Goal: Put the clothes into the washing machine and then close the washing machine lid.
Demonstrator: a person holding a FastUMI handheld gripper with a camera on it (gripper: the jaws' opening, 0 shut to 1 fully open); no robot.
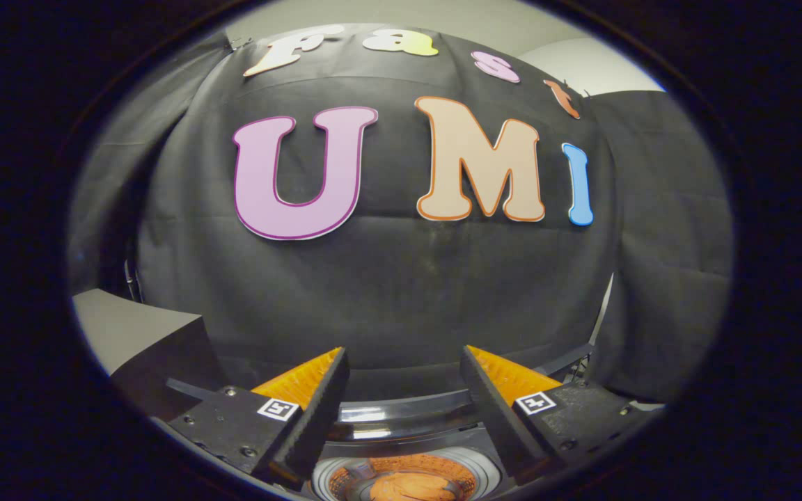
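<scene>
From the gripper view, your hand-held gripper (404, 390) hangs released above the washing machine (401, 445), its two fingers (317, 410) spread wide apart with nothing between them. Each finger slants inward toward the bottom, and a small square marker sits on the mount behind each one.

Below and between the fingers, the round mouth of the drum (404, 480) lies open, ringed by pale, ribbed walls. Inside it rests an orange mass, probably the clothes (401, 487), though the fisheye cuts off most of it and the fabric is hard to make out. Just beyond the drum, a curved, glossy dark band (401, 414) runs across the gap between the fingers and catches a white gleam of light; it looks like the raised lid or the rear rim of the machine, and you cannot tell which from here.

Beyond the fingers, the booth's black cloth wall (401, 292) rises across the scene, creased and folded, draped to either side. Above the cloth, a pale wall or ceiling (582, 66) of the room shows. Off your left finger, a grey box-like block (143, 341) with a lighter top and a darker side face stands near the cloth. Beside your right finger, thin dark rods (568, 362) lean against the drape.
</scene>
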